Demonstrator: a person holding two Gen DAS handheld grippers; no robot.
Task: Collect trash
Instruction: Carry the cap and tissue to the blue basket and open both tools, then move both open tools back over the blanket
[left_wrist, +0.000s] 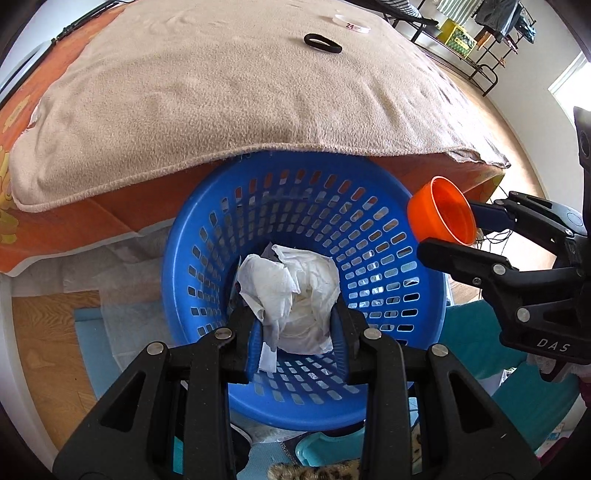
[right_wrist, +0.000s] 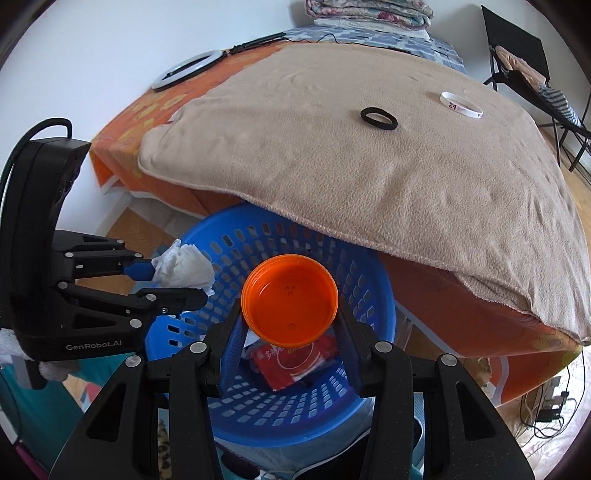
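Left gripper (left_wrist: 295, 328): I have it clamped on a crumpled white tissue wad (left_wrist: 291, 291), which bulges out ahead of the fingertips.
Right gripper (right_wrist: 290, 325): I have it pinched across an orange lid (right_wrist: 290, 301), its hollow side facing my camera.
Basket: the blue basket (left_wrist: 373, 236) sits ahead of and below both grippers, tucked partly under the edge of the tan blanket (right_wrist: 369, 166).
Already in: a red wrapper (right_wrist: 295, 363) lies on the basket floor, under the right gripper.
Risk, tissue: it is light and loose; if I let go while my left fingers are over the near rim, I judge it could catch on the rim or drift outside onto the floor.
Risk, lid: it is held on edge by the rim only. A small twist in my grip might make it slip early, and a hard round lid could bounce off the basket wall or roll away.
Risk, collision: the right gripper is just beside my left, at its forward right. Dropping both together could knock fingers or nudge the lid loose.
Risk, blanket: its edge overhangs the far rim, so reaching too far forward could snag it.
Left on the blanket: a black ring (right_wrist: 378, 119) and a white band (right_wrist: 461, 105), well beyond both grippers.
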